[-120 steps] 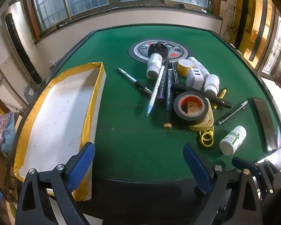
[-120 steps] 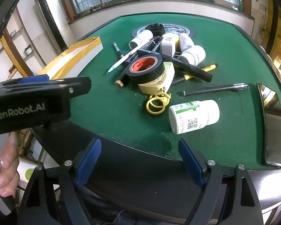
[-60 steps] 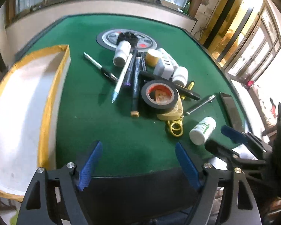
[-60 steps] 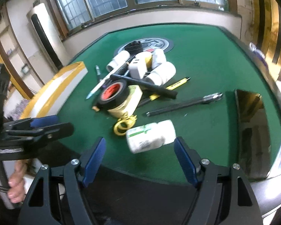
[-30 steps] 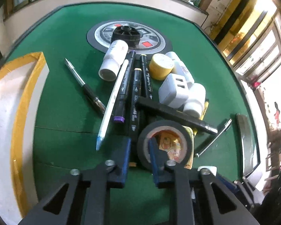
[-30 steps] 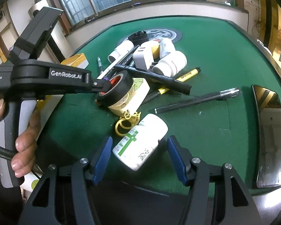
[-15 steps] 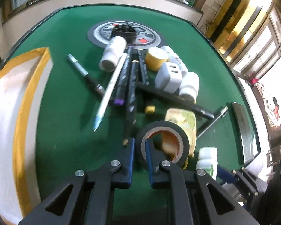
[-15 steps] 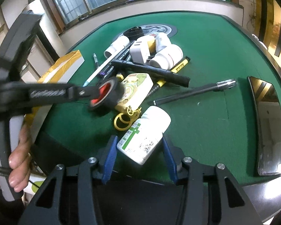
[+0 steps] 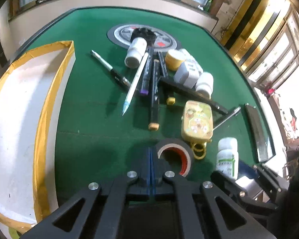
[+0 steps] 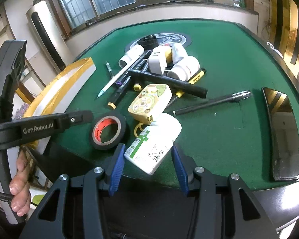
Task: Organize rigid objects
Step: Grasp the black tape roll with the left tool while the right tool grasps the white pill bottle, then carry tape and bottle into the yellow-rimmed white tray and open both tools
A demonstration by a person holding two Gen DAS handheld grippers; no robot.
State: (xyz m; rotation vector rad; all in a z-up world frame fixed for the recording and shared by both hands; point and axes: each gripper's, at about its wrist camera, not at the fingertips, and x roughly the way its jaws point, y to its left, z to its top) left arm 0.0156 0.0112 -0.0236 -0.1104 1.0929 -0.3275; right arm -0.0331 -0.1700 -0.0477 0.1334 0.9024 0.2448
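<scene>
green felt table [image 9: 93, 103] under tall windows carries the clutter, with a white tray edged in yellow tape [image 9: 16, 119] off to the left of your left gripper [image 9: 151, 159]. that gripper is clenched on the wall of the black tape roll [image 9: 175, 157], one finger outside and one inside the ring, so the roll hangs just ahead and to the right of the tips; carry it level toward the tray and keep the squeeze firm, since i judge the thin wall could pivot in the pads. your right gripper [image 10: 148, 159] has its blue pads [image 10: 117, 163] on both sides of the white pill bottle [image 10: 153, 141], which lies tilted between them with its cap pointing away; the pads look to be touching it, so treat it as grasped, but lift slowly because the smooth round body may roll out. keep the yellow case [image 10: 150, 103] and its ring just beyond the bottle from snagging. four seconds back both grippers hung wide apart at the near edge, the roll lay on top of the yellow case, and the bottle sat alone on the felt.
</scene>
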